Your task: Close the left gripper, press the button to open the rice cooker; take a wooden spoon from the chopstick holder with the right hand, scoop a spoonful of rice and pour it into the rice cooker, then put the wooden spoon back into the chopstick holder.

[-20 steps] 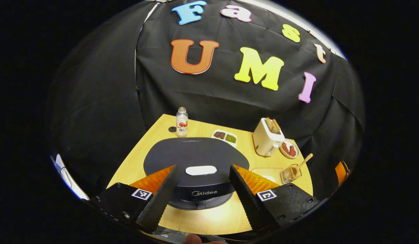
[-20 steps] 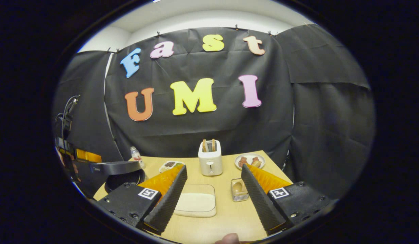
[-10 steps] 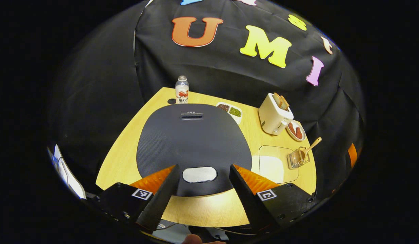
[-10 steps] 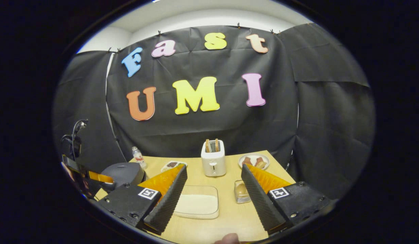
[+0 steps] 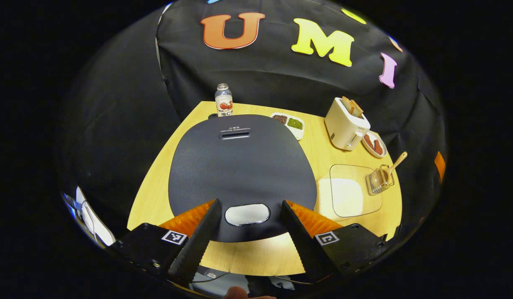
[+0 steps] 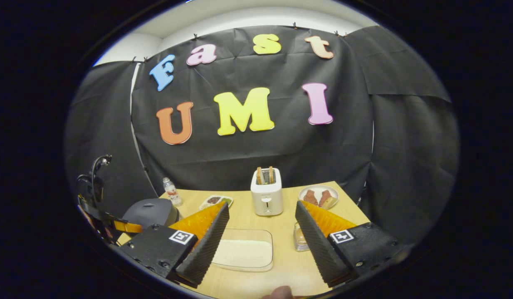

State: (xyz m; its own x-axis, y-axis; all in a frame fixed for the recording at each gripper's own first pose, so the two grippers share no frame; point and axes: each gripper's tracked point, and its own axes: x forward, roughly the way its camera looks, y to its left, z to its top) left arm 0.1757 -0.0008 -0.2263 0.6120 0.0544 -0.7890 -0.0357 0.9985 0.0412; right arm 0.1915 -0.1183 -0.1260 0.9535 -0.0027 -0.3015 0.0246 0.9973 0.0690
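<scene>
I can make out no word or number here. A tiny line of print [image 5: 235, 128] sits on the cooker lid [image 5: 240, 166] near its far edge, too small to read. The bottle [image 5: 223, 99] has a label, blurred. My left gripper [image 5: 249, 202] and right gripper [image 6: 262, 204] each carry two square black-and-white markers [image 5: 174, 237].

black cloth wall [image 6: 256, 158] behind a wooden table [image 6: 281, 220].

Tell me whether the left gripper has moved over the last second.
Yes. The left gripper has risen and tipped downward: the rice cooker lid now shows far more from above, and the water bottle sits higher in its view.
</scene>
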